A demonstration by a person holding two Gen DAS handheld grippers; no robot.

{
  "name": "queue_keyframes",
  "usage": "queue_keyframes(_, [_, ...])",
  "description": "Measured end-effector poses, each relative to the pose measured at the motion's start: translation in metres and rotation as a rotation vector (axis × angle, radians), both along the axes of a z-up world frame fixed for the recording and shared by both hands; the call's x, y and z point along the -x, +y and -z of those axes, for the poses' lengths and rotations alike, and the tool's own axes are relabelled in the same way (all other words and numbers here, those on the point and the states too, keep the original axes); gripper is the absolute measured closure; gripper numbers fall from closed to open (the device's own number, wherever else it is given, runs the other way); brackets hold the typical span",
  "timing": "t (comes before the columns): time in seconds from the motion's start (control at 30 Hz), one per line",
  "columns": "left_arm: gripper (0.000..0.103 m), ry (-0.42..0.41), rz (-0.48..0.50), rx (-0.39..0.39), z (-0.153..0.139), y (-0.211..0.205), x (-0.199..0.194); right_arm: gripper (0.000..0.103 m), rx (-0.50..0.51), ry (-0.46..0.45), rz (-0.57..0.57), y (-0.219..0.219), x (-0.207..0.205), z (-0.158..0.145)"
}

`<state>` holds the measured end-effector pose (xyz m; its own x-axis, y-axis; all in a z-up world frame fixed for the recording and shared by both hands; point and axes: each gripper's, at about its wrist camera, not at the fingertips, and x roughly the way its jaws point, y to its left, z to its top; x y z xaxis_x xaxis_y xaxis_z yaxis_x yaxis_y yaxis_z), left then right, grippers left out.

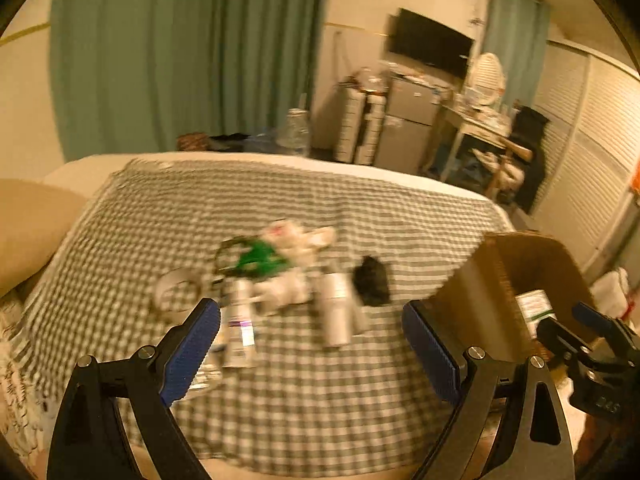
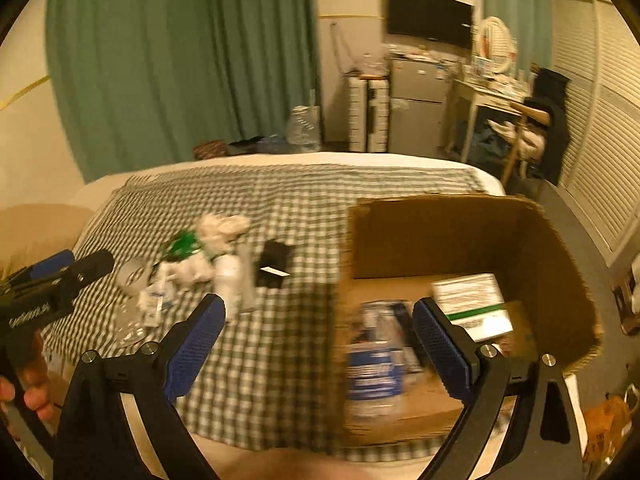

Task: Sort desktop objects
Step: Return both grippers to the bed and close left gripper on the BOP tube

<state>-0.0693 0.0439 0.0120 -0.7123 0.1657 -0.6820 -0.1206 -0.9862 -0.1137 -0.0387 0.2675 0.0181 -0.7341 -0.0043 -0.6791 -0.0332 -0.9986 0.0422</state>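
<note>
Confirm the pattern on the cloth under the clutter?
Green-and-white check cloth; the right wrist view shows it best.

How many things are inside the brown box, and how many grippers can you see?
Things in the cardboard box:
White box with a green stripe: 1
Blue and white packet: 1
Open grippers: 2, the left gripper and the right gripper
Total: 4. Blur may hide more in the box.
</note>
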Motion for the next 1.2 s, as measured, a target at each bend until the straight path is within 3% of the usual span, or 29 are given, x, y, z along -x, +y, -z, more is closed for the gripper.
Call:
queue_keyframes(0.17, [0.008,-0.036,-0.09,0.022,0.036,-0.048,0.001,0.008,0.021,-0.021,-0.038,-0.031,0.011,0.019])
queue_keyframes(0.33, [0.008,-0.081,-0.11,0.035,0.074,-0.068,0.004,0.008,0.059,-0.046,-0.036,-0.05,0.03,0.043])
queue_keyframes(0.67, [0.008,-0.061,-0.08,0.088,0.12,-0.056,0.028,0.008,0.049,-0.091,-0.02,-0.076,0.074,0.088])
queue_keyframes(0.83, [0.008,-0.02,-0.078,0.091,0.13,-0.054,0.042,0.014,0.033,-0.131,-0.042,-0.085,0.098,0.11])
queue_keyframes(0.97, [0.008,0.031,-0.103,0.113,0.138,-0.053,0.05,0.029,0.013,-0.165,-0.069,-0.091,0.117,0.126])
queue_keyframes(1.2, [0.008,-0.006,-0.082,0.08,0.157,-0.05,0.076,0.032,0.015,-0.227,-0.091,-0.092,0.149,0.151])
